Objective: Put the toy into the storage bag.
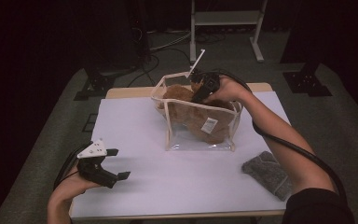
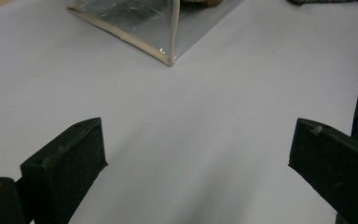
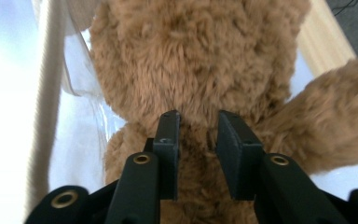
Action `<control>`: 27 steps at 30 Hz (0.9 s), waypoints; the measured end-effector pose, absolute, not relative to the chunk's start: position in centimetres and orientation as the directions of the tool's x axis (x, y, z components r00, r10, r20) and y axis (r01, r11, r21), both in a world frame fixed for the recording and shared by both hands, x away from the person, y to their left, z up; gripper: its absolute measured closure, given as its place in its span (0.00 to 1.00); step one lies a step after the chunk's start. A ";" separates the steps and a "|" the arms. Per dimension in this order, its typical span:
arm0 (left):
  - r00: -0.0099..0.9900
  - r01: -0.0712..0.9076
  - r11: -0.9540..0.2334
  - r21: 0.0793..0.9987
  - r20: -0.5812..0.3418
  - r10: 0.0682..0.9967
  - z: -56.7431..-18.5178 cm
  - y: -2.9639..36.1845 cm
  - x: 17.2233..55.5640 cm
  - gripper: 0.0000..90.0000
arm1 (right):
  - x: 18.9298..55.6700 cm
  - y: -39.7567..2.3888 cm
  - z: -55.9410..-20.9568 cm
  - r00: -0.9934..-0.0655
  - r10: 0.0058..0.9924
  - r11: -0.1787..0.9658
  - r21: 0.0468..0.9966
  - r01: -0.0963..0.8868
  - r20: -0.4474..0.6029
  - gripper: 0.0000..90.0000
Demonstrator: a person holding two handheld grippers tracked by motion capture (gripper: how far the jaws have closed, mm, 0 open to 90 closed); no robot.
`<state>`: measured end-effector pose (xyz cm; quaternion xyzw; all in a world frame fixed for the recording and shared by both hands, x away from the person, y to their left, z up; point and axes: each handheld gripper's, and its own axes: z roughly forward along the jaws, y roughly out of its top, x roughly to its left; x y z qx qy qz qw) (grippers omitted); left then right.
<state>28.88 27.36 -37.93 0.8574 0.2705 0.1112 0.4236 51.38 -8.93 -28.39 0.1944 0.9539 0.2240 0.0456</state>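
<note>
— That plush bear (image 1: 191,114) is plain golden brown, with a white tag (image 1: 209,125).

— The bag (image 1: 168,121) is clear, cream-edged. The cloth (image 1: 269,173) looks grey, maybe flecked.

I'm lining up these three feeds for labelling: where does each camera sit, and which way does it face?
High view: above the person's side, facing forward and down on the table; both forearms, left tongs, right tongs.
Left gripper view: on the left tongs, facing across the table toward the clear bag.
Right gripper view: on the right tongs, facing the plush bear.
Shared: all three show the bag.
</note>
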 end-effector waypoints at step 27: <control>0.836 0.366 -0.505 0.781 -0.037 0.548 -38.0 27.0 29.0 0.03 | 50.5 -11.0 -27.6 -0.911 0.410 0.765 0.524 0.375 0.054 0.70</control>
